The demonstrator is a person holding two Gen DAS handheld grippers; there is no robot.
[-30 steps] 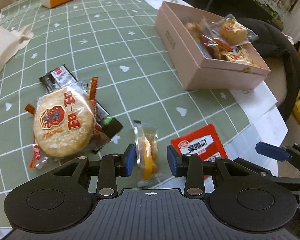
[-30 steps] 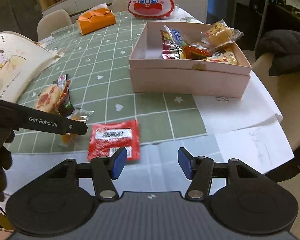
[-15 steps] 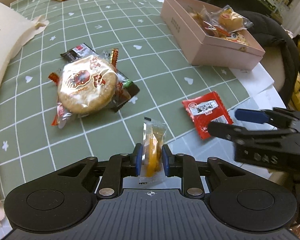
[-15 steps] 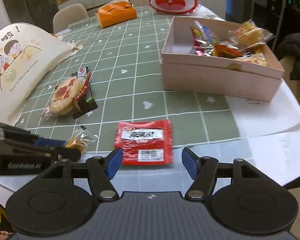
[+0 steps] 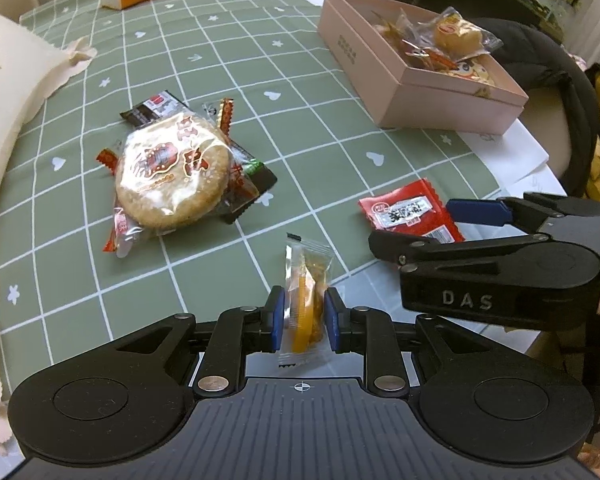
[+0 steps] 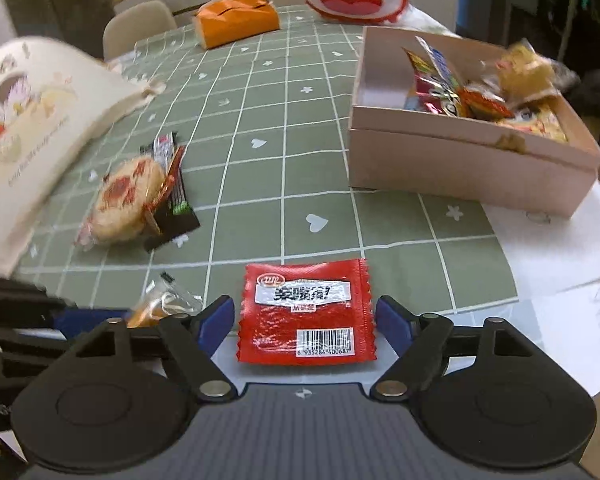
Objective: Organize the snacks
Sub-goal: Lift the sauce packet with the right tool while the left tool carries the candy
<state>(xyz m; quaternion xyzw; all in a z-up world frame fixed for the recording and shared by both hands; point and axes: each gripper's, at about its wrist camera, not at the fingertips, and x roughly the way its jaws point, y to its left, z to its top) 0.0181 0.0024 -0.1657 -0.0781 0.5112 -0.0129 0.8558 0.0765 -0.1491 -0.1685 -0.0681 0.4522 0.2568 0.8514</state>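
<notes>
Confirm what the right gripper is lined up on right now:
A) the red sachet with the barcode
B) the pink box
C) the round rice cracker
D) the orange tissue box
A: in the right wrist view the right gripper is open with the red sachet lying flat on the table between its fingers, not yet clamped.

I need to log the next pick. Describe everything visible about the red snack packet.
The red snack packet is a flat, glossy foil-like sachet with crimped zigzag side edges, a white label band with dark characters, and a barcode at its near corner. It lies flat near the table's front edge, partly on the green checked tablecloth, partly on white paper. It sits between the fingers of the open right hand-held gripper, apparently untouched.
</notes>
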